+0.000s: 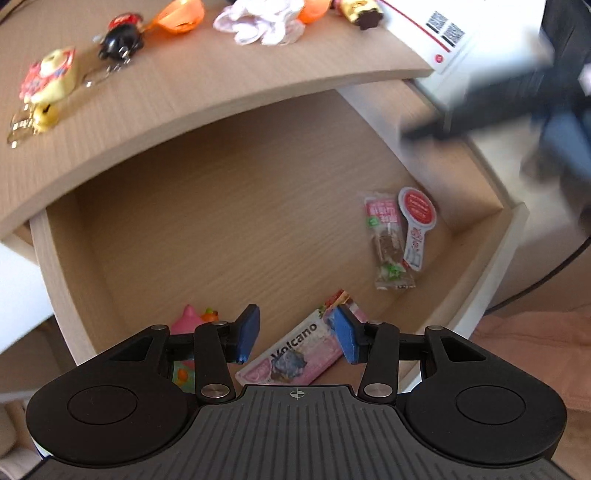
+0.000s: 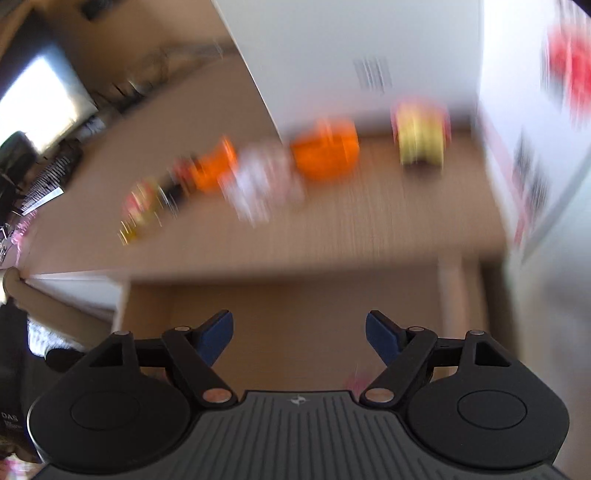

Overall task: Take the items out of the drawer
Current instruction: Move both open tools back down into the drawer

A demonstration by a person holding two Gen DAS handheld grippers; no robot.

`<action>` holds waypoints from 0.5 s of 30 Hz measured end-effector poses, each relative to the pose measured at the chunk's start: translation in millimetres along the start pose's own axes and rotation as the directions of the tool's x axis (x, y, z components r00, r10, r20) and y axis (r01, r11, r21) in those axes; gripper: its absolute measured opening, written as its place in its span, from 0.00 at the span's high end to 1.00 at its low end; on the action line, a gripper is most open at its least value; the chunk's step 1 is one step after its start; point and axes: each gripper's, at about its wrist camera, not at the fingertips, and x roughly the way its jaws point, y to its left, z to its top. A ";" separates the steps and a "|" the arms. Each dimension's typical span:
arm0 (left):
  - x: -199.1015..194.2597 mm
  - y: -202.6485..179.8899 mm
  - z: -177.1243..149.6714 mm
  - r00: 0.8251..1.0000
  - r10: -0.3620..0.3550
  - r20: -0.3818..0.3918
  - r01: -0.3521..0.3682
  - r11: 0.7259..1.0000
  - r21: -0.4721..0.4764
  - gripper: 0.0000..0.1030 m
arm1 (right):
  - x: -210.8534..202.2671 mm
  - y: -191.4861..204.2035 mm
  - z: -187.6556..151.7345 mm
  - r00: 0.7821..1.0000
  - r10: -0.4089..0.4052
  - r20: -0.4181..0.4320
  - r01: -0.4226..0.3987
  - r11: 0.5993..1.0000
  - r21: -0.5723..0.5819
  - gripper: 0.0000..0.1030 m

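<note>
In the left wrist view the wooden drawer (image 1: 476, 266) stands pulled out under the desk top. My left gripper (image 1: 297, 334) hangs open just above a pink "Volcano" snack packet (image 1: 295, 360) lying near the drawer's front wall. A pink toy (image 1: 190, 319) lies at its left, partly hidden by the left finger. Further right lie a long wrapped snack bar (image 1: 388, 243) and a red-and-white tag-shaped packet (image 1: 417, 225). My right gripper (image 2: 299, 338) is open and empty in the blurred right wrist view, above the drawer's back part; it shows as a dark blur (image 1: 498, 110) at the upper right.
On the desk top (image 1: 221, 77) lie a yellow keychain toy (image 1: 51, 75), a black toy (image 1: 120, 40), orange shells (image 1: 181, 16), a white cloth (image 1: 262, 20) and a white box (image 1: 454, 33). The right wrist view shows orange (image 2: 325, 147) and yellow (image 2: 421, 138) blurs on the desk.
</note>
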 end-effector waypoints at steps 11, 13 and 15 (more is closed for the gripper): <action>-15.4 14.6 -16.3 0.990 0.051 0.132 -0.029 0.986 -0.164 0.53 | 85.4 -30.3 -35.2 0.935 -0.119 -0.333 0.164 0.980 0.113 0.23; -21.8 19.8 -19.5 0.986 0.053 0.161 -0.015 0.973 -0.230 0.53 | 95.0 -27.2 -34.5 0.925 -0.141 -0.352 0.187 0.977 0.100 0.23; -27.6 21.8 -19.9 0.979 0.066 0.193 -0.014 0.966 -0.258 0.53 | 102.9 -22.9 -33.0 0.919 -0.166 -0.358 0.210 0.974 0.086 0.18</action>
